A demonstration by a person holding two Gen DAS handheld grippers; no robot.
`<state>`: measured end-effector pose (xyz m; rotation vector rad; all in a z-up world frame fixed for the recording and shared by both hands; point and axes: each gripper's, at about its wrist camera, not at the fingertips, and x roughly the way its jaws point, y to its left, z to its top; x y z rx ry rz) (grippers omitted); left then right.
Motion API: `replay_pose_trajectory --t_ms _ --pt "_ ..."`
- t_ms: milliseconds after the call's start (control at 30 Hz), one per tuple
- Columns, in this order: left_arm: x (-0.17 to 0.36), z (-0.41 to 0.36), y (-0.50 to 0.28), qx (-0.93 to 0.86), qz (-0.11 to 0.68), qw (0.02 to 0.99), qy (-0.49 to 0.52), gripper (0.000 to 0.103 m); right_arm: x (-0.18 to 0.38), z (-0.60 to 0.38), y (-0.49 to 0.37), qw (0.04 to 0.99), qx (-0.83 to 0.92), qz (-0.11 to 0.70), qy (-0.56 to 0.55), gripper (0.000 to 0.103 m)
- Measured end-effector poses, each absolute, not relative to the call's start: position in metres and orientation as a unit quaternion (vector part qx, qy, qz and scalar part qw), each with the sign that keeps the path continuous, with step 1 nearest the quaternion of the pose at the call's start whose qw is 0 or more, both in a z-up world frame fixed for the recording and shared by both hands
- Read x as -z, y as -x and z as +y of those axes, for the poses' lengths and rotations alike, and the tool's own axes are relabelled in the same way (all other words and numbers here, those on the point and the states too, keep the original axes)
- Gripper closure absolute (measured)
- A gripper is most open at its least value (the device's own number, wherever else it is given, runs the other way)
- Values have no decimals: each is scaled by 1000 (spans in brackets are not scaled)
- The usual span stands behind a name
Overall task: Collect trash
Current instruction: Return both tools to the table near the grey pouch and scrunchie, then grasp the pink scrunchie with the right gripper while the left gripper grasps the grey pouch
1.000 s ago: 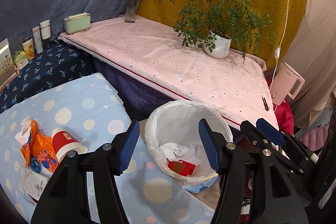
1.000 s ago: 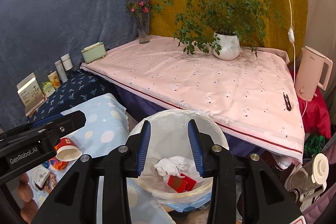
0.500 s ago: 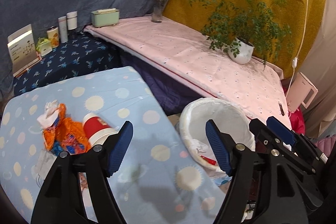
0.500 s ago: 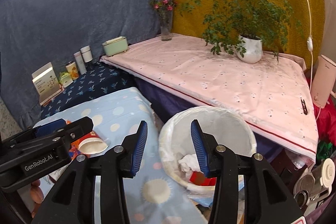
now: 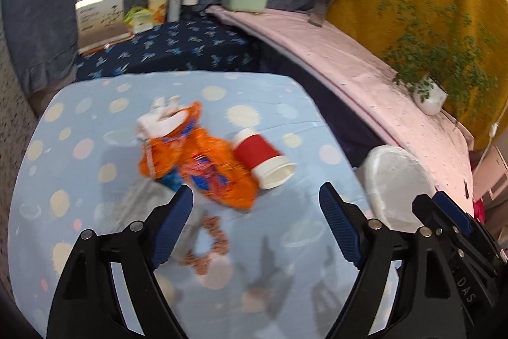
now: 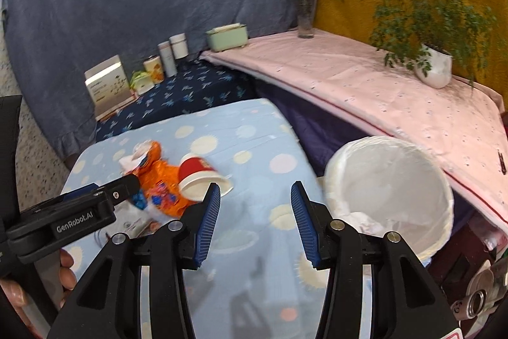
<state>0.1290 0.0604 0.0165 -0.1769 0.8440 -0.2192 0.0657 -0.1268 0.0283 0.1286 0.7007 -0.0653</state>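
On the light blue dotted table [image 5: 79, 167] lie an orange snack wrapper [image 5: 203, 164], a crumpled white tissue [image 5: 158, 118], a red and white paper cup [image 5: 265, 158] on its side, a grey packet [image 5: 139, 199] and a brown bead ring [image 5: 206, 243]. My left gripper [image 5: 255, 224] is open and empty, hovering just short of the wrapper and cup. My right gripper [image 6: 255, 221] is open and empty over the table, right of the cup [image 6: 200, 177] and wrapper [image 6: 158, 183]. The white-lined trash bin [image 6: 390, 189] stands at the table's right edge; it also shows in the left wrist view [image 5: 397, 177].
A pink-covered bench [image 6: 381, 94] behind carries a potted plant [image 6: 435, 69], a flower vase [image 6: 306, 18] and a green box [image 6: 227, 35]. A dark blue shelf [image 6: 184, 94] holds bottles and a card. Cans [image 6: 479, 297] lie at the lower right.
Both grippers have swung left from above the trash bin to over the table. The left gripper has come closer to the wrapper and cup. Both remain open.
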Motion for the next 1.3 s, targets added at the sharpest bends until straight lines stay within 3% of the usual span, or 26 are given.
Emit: replay_pose_trajectory --t_ms 433,1000,1100,1167,1300 --pt "29 155 -132 36 453 884 111 25 21 -44 -85 914 -33 403 -41 57" --pt "72 188 -155 37 489 863 120 26 83 -4 -120 883 -53 464 -44 57" --pt "74 181 -159 57 492 860 119 32 90 -2 -126 880 -53 471 -40 57" --pt "78 175 -163 67 499 856 117 43 96 1 -130 877 -54 476 -37 58" --pt "84 166 -165 85 506 851 110 56 105 6 -134 872 -59 486 -28 66"
